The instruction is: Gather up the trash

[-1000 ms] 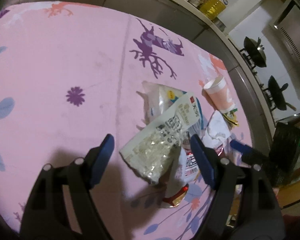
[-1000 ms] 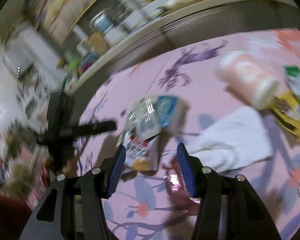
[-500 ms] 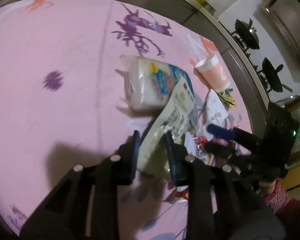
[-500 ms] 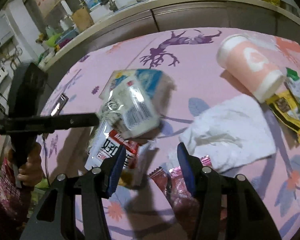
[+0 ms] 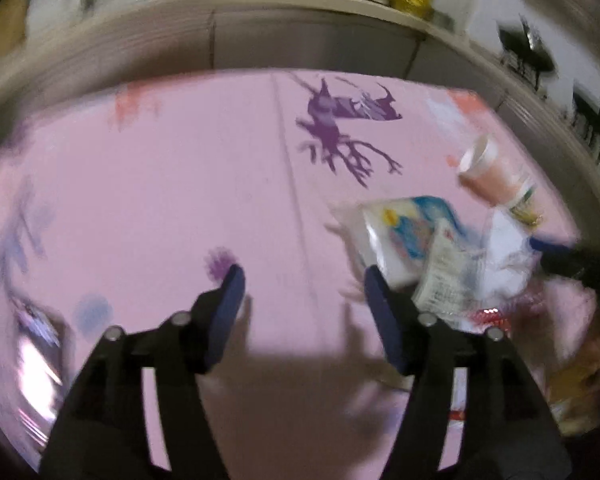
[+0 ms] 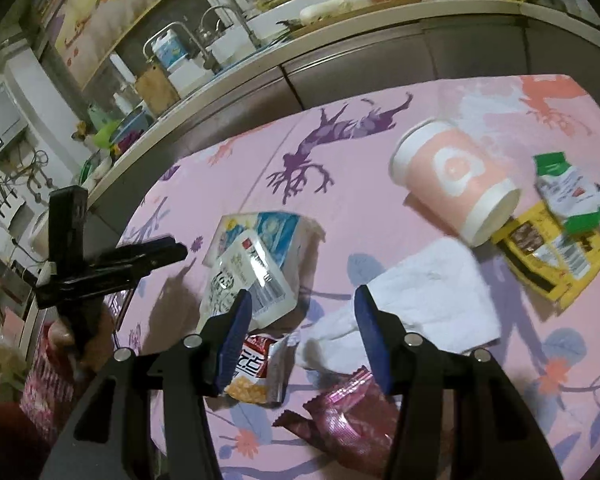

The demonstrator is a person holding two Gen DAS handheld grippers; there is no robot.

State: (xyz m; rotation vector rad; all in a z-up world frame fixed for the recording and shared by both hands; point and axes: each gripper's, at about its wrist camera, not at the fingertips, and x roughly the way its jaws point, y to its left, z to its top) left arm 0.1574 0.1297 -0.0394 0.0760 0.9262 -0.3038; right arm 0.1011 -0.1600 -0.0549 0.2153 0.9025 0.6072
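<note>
Trash lies on a pink patterned tablecloth (image 6: 380, 92). A white printed wrapper (image 6: 246, 278) leans on a blue-and-white tissue pack (image 6: 278, 234). A white napkin (image 6: 428, 296), a pink paper cup (image 6: 454, 176) on its side, a yellow wrapper (image 6: 556, 252), a green-white packet (image 6: 568, 188), a red-white snack bag (image 6: 256, 368) and a maroon wrapper (image 6: 344, 424) lie around. My right gripper (image 6: 302, 336) is open and empty above the napkin's edge. My left gripper (image 5: 302, 300) is open and empty over bare cloth, left of the wrapper (image 5: 446, 276) and the tissue pack (image 5: 404, 236).
A kitchen counter (image 6: 340, 24) with a sink, bottles and bowls runs behind the table. The left gripper also shows in the right wrist view (image 6: 156, 254) at the table's left edge. The left wrist view is motion-blurred. A stove shows at its far right (image 5: 528, 52).
My left gripper, shut on the white printed wrapper half a second ago, has opened and pulled back to the left. The wrapper now rests on the tissue pack. The right gripper stays open.
</note>
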